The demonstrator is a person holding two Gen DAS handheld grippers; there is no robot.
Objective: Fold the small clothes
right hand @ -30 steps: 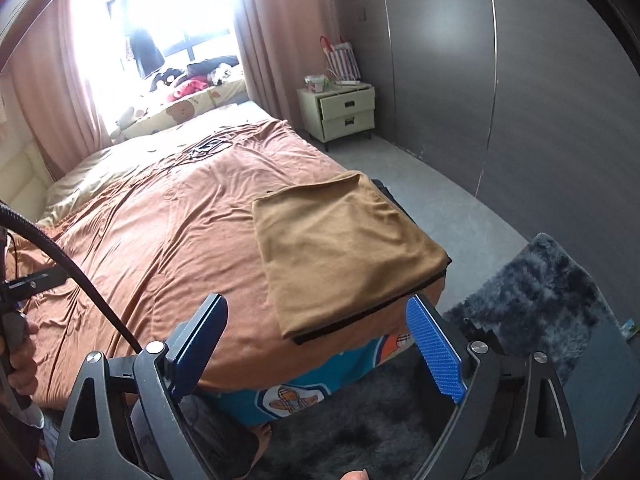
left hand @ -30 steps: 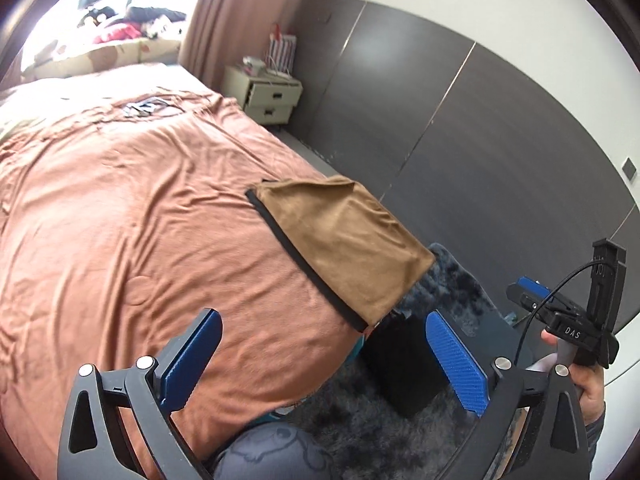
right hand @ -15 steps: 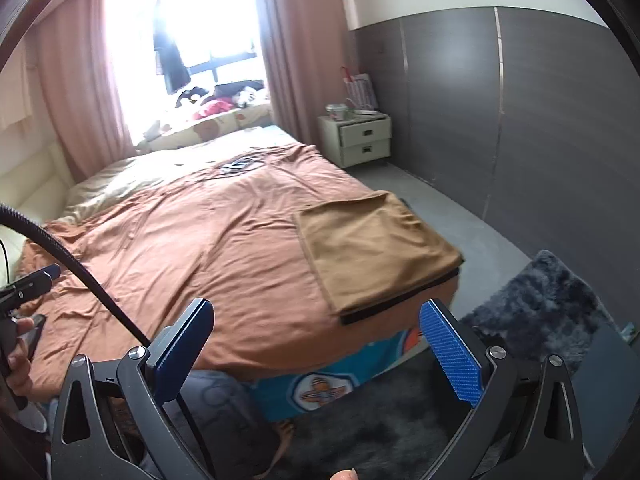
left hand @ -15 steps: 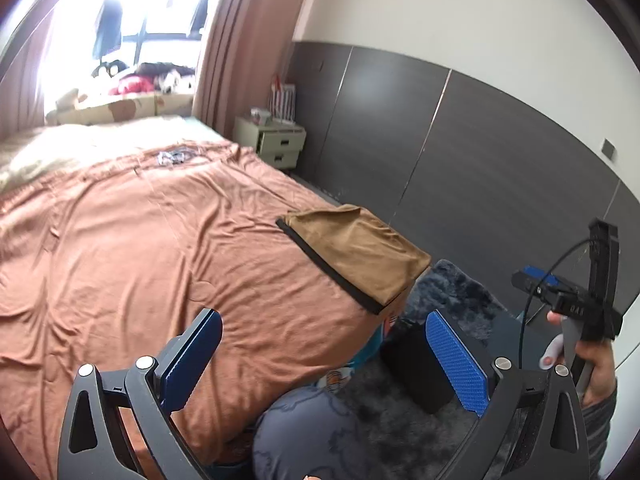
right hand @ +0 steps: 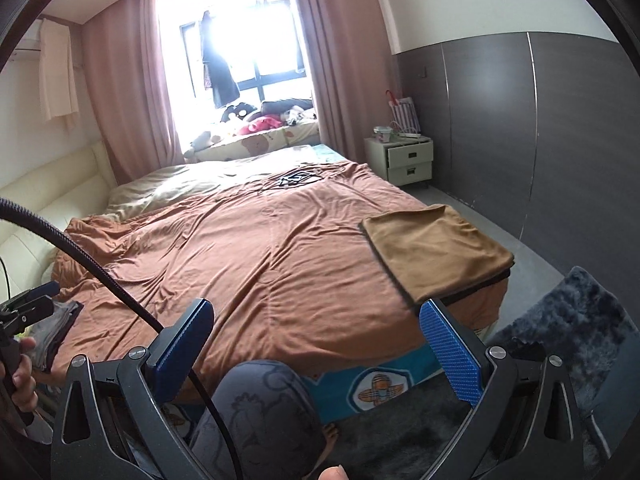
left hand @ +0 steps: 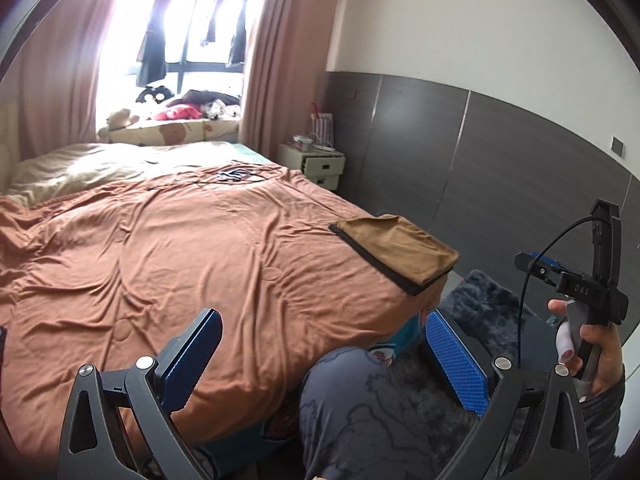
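Both tools empty, blue pads spread wide: left tool (left hand: pixel 322 364), right tool (right hand: pixel 316 354). Just below and between each tool's pads, person's knee (right hand: pixel 260 404) in grey printed trousers. Ahead, bed (right hand: pixel 248 264) under rust-orange cover. Folded tan garment (right hand: pixel 436 256) lies flat at bed's near corner, ahead-right of both tools. Farther off, nightstand (right hand: pixel 404 160), bright window (right hand: pixel 248 44).

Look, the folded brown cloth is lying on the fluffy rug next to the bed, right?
Not quite. The folded brown cloth is lying on the bed, at its corner, not on the fluffy rug. The rug is on the floor beside that corner. The right wrist view shows it.
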